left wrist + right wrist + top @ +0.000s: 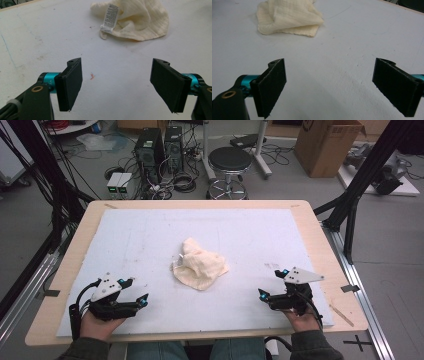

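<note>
Centrally, the crumpled cloth (pixel 199 264) lies well apart from both wide-open claws, left claw (pixel 137 292) and right claw (pixel 271 283).

Cream ribbed cloth (pixel 199 265), white printed label (pixel 109 18); pale grey mat (pixel 150 235), faint reddish speck, possibly stain.

Black stool (pixel 230 159), cardboard box (pixel 327 144)

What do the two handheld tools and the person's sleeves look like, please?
Both the left tool and right tool are black, with teal-blue fittings at the jaw mounts and flat, rectangular black pads. Each carries a pale grey three-cornered plate on top and trails a black cable. A brass-coloured eyelet sits on the body. The sleeves are dark olive-grey.
</note>
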Demonstrator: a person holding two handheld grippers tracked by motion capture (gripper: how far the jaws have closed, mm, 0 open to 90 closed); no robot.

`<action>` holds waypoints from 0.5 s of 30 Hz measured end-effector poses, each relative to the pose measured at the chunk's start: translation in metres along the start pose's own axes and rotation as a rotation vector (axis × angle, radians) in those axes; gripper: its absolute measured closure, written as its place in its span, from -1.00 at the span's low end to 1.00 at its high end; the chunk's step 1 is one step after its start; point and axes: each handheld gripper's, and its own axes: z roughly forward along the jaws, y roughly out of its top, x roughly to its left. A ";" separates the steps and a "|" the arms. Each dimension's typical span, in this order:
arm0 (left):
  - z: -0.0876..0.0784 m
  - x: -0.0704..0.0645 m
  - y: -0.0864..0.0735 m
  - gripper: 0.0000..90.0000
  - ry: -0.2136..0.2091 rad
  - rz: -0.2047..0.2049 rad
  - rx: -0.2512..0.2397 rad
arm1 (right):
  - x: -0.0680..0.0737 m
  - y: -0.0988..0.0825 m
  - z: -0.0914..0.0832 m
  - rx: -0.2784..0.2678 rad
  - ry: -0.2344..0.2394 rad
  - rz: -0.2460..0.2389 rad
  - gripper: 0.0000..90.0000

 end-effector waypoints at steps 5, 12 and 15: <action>0.001 0.000 0.000 -0.41 -0.004 0.006 0.009 | -0.001 0.000 0.002 0.006 0.000 0.008 -0.75; 0.000 0.001 0.000 -0.41 -0.001 0.008 0.008 | 0.000 0.000 0.001 0.004 0.001 -0.006 -0.75; 0.000 0.001 0.000 -0.41 -0.004 0.007 0.008 | 0.000 0.000 0.001 0.005 0.002 -0.005 -0.75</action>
